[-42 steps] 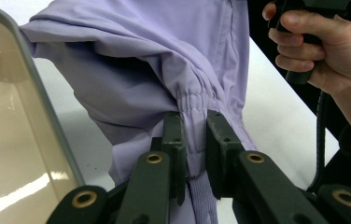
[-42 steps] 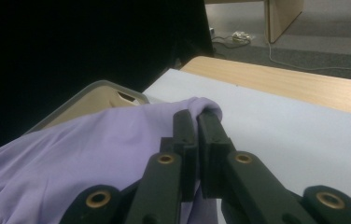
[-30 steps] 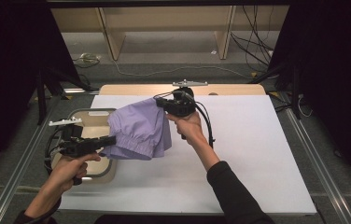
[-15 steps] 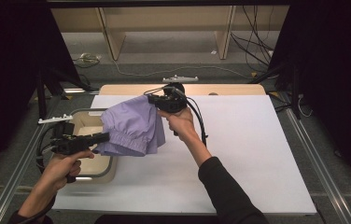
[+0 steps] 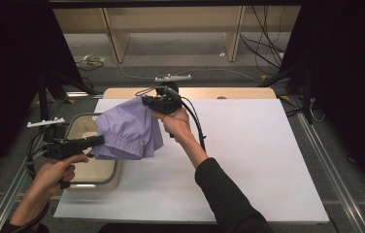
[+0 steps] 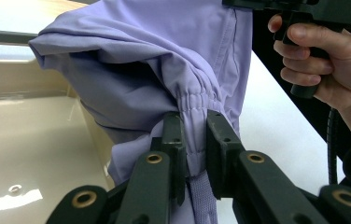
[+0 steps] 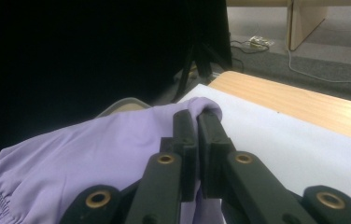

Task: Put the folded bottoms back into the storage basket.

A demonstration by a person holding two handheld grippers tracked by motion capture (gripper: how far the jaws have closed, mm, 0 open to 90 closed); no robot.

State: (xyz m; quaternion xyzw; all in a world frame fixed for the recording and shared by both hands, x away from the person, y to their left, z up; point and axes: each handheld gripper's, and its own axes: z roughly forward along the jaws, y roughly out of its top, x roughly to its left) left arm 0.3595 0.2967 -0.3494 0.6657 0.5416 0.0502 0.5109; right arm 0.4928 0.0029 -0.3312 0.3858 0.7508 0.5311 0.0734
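Lilac garment (image 5: pixel 128 131) hangs in the air between both grippers, above the right rim of the beige tub (image 5: pixel 76 127), at about 9 o'clock from the sheet's centre. Left gripper (image 5: pixel 93 141) sits at 7 o'clock of the cloth, jaws clamped on the gathered elastic hem (image 6: pixel 194 100); cloth is pinched tight between the pads in the left gripper view. Right gripper (image 5: pixel 146 102) sits at 1 o'clock of the cloth, jaws closed on a fold of its top edge (image 7: pixel 201 106). White sheet (image 5: pixel 248 145) covers the table; the bare wooden edge (image 5: pixel 229 92) shows at 12 o'clock. The tub interior looks glossy.
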